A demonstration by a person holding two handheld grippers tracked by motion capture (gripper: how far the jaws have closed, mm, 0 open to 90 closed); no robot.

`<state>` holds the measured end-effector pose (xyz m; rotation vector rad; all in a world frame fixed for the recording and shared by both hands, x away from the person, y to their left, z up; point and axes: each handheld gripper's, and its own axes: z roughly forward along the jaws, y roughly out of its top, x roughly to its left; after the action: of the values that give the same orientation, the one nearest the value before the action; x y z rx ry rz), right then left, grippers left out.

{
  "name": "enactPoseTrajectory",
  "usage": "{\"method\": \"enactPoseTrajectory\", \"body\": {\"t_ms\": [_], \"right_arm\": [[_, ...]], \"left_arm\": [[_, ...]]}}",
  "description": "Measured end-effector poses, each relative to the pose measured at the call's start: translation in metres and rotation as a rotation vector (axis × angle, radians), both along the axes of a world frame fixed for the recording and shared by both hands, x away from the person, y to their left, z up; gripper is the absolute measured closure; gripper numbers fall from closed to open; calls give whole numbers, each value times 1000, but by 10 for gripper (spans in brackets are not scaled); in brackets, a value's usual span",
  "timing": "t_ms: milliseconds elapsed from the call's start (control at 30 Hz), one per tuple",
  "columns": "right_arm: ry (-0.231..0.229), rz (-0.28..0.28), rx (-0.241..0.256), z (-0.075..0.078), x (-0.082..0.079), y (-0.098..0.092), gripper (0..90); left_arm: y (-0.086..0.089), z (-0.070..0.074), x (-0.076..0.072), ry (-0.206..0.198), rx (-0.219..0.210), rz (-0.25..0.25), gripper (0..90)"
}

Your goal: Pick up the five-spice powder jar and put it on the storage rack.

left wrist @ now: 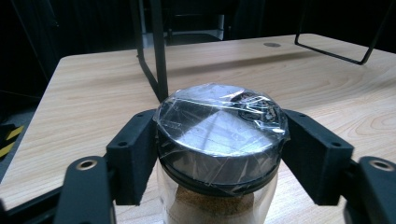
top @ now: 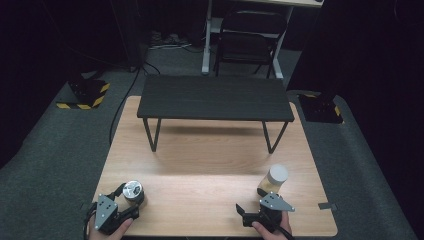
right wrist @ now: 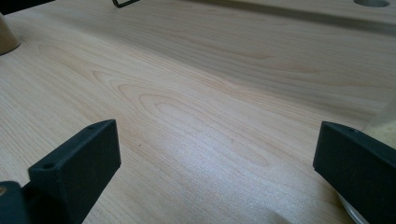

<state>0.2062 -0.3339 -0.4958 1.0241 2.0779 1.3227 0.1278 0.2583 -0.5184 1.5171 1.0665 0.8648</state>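
Standing upright between our left gripper's [left wrist: 219, 154] jaws, which clamp its lid, is the left jar [left wrist: 219, 140]; our right gripper [right wrist: 215, 177] gapes empty, the other jar [top: 273, 181] just beside its right jaw.

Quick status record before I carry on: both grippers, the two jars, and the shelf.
left gripper: jaws on either side of the metal-lidded jar's lid, touching or nearly so
metal-lidded jar: upright, near left of table, plastic film over lid, brown powder inside
right gripper: open, nothing between the jaws
white-lidded jar: upright, near right, beside the right gripper
black shelf: far half of wooden table, nothing on top
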Motion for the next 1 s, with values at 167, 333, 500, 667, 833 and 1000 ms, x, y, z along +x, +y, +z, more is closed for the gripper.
{"method": "enactPoseTrajectory", "body": {"t_ms": [167, 333, 500, 667, 833, 1000], "right_arm": [[4, -26, -19, 2, -2, 4, 7], [9, -46, -11, 2, -2, 5, 8], [6, -69, -2, 1, -3, 6, 17], [-2, -71, -10, 1, -4, 12, 10], [0, -69, -3, 0, -3, 11, 10], [0, -63, -3, 0, -3, 10, 10]], "left_arm": [[1, 0, 0, 0, -7, -1, 333], [-2, 0, 0, -10, 8, 3, 346], [-4, 0, -1, -9, 3, 14, 348], [-5, 0, -1, -10, -3, 21, 350], [-7, 0, -1, -16, -1, 16, 351], [-8, 2, -2, -28, -13, 12, 351]]}}
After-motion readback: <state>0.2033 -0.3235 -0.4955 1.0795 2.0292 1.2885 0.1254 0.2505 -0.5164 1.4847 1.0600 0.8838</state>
